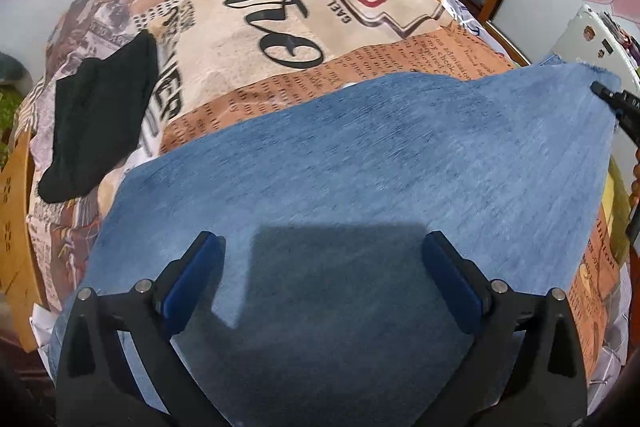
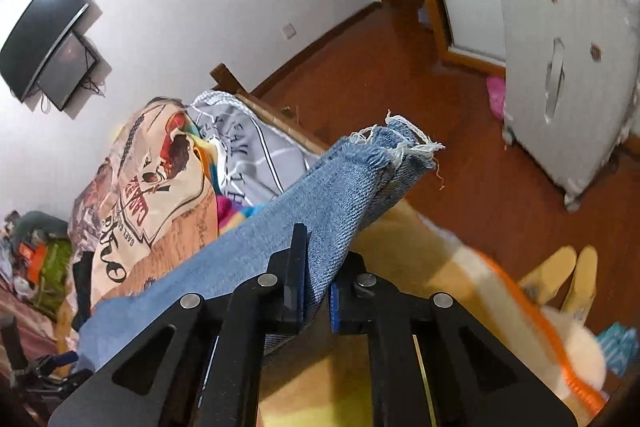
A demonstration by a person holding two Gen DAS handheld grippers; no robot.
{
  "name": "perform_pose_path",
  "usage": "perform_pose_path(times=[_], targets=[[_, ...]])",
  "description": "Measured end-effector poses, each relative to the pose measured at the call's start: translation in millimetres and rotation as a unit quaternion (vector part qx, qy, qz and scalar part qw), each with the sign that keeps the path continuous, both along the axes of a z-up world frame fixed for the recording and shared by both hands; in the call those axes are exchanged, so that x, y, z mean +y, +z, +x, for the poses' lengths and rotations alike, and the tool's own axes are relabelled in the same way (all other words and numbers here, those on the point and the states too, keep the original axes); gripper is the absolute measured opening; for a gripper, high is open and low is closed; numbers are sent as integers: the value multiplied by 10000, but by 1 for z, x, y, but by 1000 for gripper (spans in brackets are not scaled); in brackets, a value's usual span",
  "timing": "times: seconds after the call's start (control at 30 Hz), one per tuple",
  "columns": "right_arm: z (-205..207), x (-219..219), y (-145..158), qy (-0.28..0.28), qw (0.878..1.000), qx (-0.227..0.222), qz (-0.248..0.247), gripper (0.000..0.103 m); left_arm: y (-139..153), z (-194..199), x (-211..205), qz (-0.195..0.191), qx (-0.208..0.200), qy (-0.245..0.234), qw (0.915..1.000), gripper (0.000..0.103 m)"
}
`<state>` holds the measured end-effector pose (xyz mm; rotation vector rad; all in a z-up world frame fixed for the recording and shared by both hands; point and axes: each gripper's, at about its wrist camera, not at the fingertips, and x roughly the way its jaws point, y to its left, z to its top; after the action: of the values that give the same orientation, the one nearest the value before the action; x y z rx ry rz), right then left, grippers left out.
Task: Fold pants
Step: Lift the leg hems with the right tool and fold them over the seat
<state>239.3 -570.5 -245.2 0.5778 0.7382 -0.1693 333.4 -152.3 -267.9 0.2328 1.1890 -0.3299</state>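
Left tool (image 1: 320, 251) sits nearest the lens in the left wrist view, jaws spread wide, nothing pinched, hovering over the blue jeans (image 1: 352, 163). Its blue pads (image 1: 448, 267) stand apart with bare denim and the tool's own shadow between them; cannot tell if the tips touch the cloth.

Jeans lie flat across the near part of the bed, on a printed blanket (image 1: 256, 27). Denim runs from the near-left up to the far-right, where the hem corner lifts off the blanket.

Right tool (image 2: 316, 291) is clenched on the jeans near that hem: a fold of denim goes between the pads and both press on it. Frayed hem (image 2: 396, 143) sticks out past the fingertips, white threads loose, hanging over the floor. In the left wrist view the same tool shows as a black tip (image 1: 604, 93) at the far-right corner of the denim.

Edges and room:
- Black garment (image 1: 100, 115) lies on the blanket to the left, apart from the jeans.
- Far half of the blanket is open beyond the jeans' far edge.
- Wooden bed frame (image 2: 280, 119) runs along the right side; red-brown floor (image 2: 460, 207) beyond it.
- White suitcase (image 2: 568, 67) stands on the floor to the right, well apart from the hem.
- Yellow slippers (image 2: 560, 279) on the floor, near right.
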Motion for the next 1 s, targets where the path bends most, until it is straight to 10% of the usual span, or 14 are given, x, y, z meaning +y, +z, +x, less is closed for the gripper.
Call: perform_pose_path(times=[0.63,1.0], targets=[[-2,110,134,1260,9816,-1233,-732,7,72,-57,89,-431,-1114,719,9902,102],[8,213,152,2363,9582,-1427,-754,7,101,-86,141,-851,-1645,1153,9759,102]])
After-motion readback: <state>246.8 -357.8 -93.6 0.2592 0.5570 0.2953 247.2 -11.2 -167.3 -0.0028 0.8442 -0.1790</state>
